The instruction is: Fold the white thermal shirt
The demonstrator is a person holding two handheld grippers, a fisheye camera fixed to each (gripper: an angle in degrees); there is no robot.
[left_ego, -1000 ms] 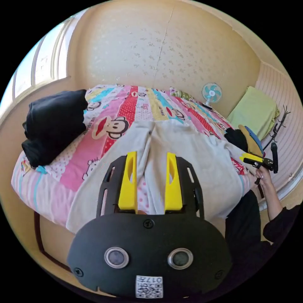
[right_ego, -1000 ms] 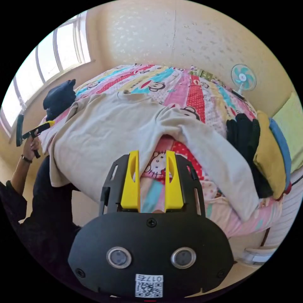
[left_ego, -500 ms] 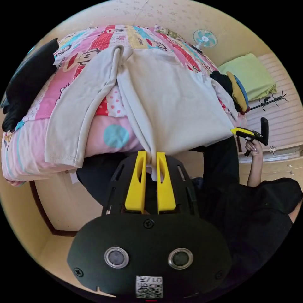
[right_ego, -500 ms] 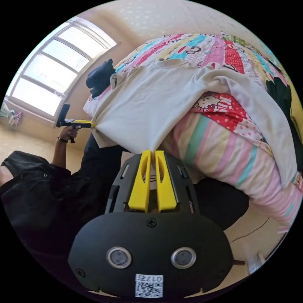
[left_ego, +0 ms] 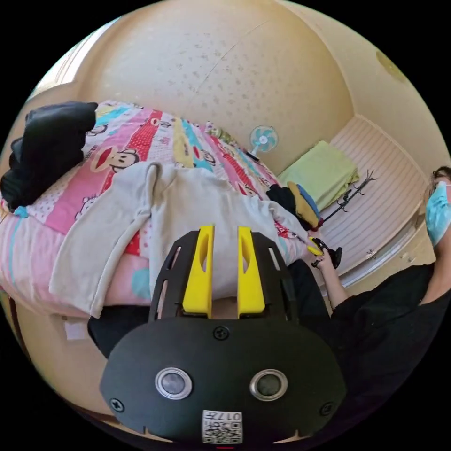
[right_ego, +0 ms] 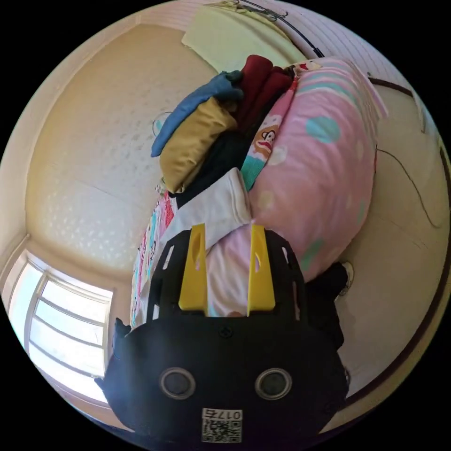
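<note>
White thermal shirt [left_ego: 188, 206] lies flat on the bed [left_ego: 56, 197]; both grippers' fingers [left_ego: 199, 272] are spread, so pinch its sleeve cuff [right_ego: 221, 211] squarely.

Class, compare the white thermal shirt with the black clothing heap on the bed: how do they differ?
The white thermal shirt is pale and spread flat, one sleeve draped over the bed's edge; the black clothing heap is dark, bunched up, and away from that edge. Both rest on the patterned quilt.

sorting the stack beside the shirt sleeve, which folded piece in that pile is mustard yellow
The thick mustard yellow folded garment, sandwiched between the blue folded garment on its wall side and the black clothing nearest the white thermal shirt's sleeve.
</note>
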